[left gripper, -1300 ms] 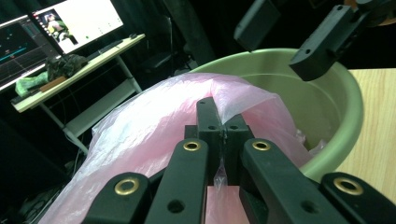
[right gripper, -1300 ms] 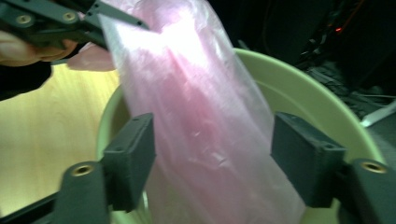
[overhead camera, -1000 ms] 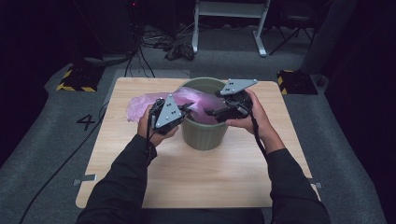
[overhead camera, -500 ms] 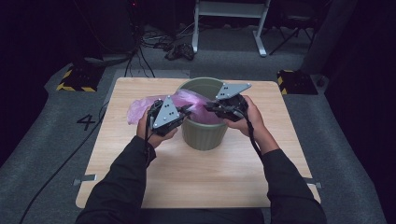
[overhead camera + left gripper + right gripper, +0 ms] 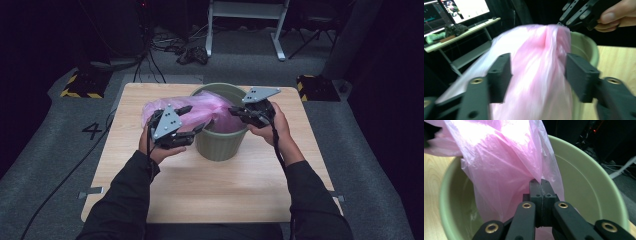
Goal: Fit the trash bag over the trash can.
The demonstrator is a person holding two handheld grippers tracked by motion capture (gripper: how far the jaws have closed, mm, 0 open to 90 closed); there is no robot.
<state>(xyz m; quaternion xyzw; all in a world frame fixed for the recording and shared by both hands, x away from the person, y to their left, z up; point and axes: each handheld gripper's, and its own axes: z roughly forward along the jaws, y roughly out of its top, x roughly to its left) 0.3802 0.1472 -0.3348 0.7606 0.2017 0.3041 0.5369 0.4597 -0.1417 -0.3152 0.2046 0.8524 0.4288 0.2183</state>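
- Two hand-held grippers work over one green bin (image 5: pixel 220 135) standing mid-tabletop (image 5: pixel 215 192), with one pink plastic bag (image 5: pixel 200 111) between them.
- Bag: part hangs inside the bin mouth, the rest trails out over the left rim onto the tabletop.
- Right gripper (image 5: pixel 235 112): fingers clenched on a fold of the bag, held above the bin opening.
- Left gripper (image 5: pixel 192 120): fingers released, standing apart to either side of the bunched film without pinching it.
- Progress, as a judgement: lining the bin appears begun but unfinished; the bag is not spread open, and no edge is folded over the rim.
- Right gripper view: shows the closed fingers (image 5: pixel 535 188) biting the film and the bin's bare inner wall, which the high view leaves unclear.
- Left gripper view: shows the open gap around the bag and the other gripper's tips touching the film's top; blurred.
- High view: shows the layout of bin, bag tail and both hands.
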